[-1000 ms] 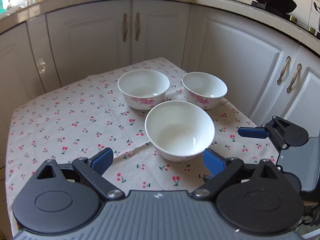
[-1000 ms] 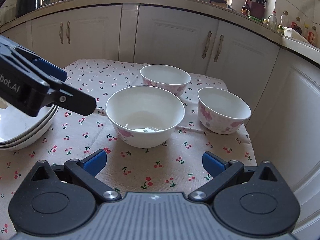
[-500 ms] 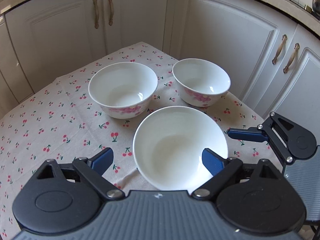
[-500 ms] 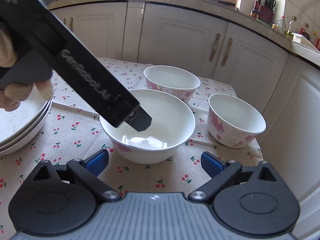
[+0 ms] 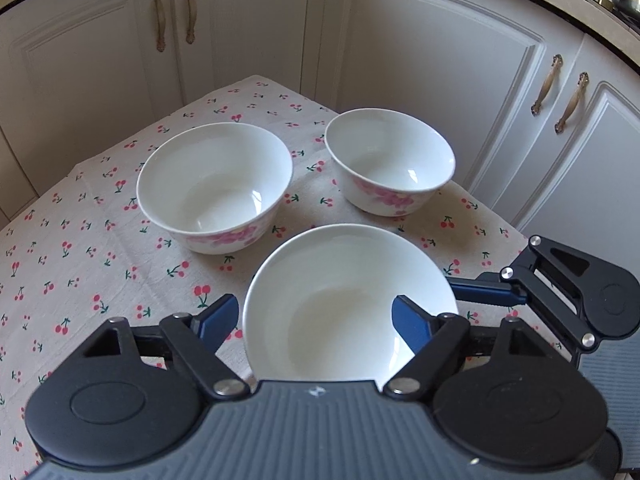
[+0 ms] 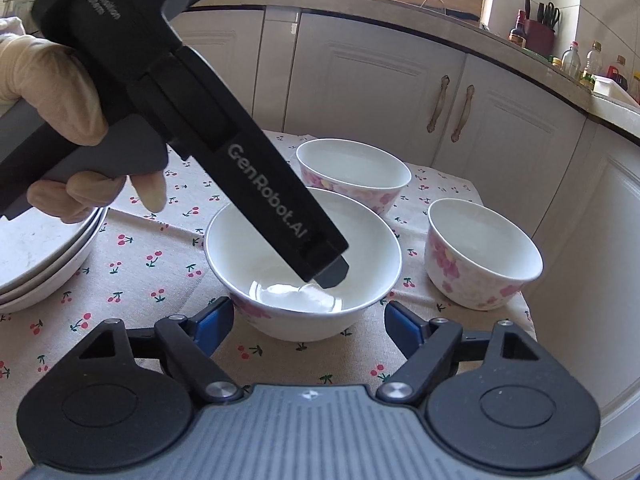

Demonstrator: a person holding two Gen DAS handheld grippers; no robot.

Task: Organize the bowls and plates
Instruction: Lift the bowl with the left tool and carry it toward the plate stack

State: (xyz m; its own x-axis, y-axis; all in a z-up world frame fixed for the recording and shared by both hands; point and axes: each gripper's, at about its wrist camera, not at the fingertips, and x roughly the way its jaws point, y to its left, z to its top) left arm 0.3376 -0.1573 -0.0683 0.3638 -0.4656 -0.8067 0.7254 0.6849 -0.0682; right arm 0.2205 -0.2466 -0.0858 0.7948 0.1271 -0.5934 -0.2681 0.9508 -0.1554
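Three white bowls with pink flowers stand on the cherry-print tablecloth. The near bowl (image 5: pixel 344 304) (image 6: pixel 296 268) is straddled by my open left gripper (image 5: pixel 316 320): one finger is outside its left wall, the other reaches inside over the right rim. In the right wrist view the left gripper's finger (image 6: pixel 324 264) dips into that bowl. My right gripper (image 6: pixel 308 320) is open and empty just in front of the same bowl; it also shows in the left wrist view (image 5: pixel 560 292). The far left bowl (image 5: pixel 216 184) (image 6: pixel 352 172) and far right bowl (image 5: pixel 388 160) (image 6: pixel 480 252) stand apart.
A stack of white plates (image 6: pixel 44 256) sits at the table's left edge. White kitchen cabinets (image 5: pixel 440 60) surround the table closely on the far and right sides. The tablecloth (image 5: pixel 80 248) covers the whole table.
My left gripper has moved forward and down over the near bowl, so its fingers now straddle the bowl's wall. The right gripper has edged slightly closer.
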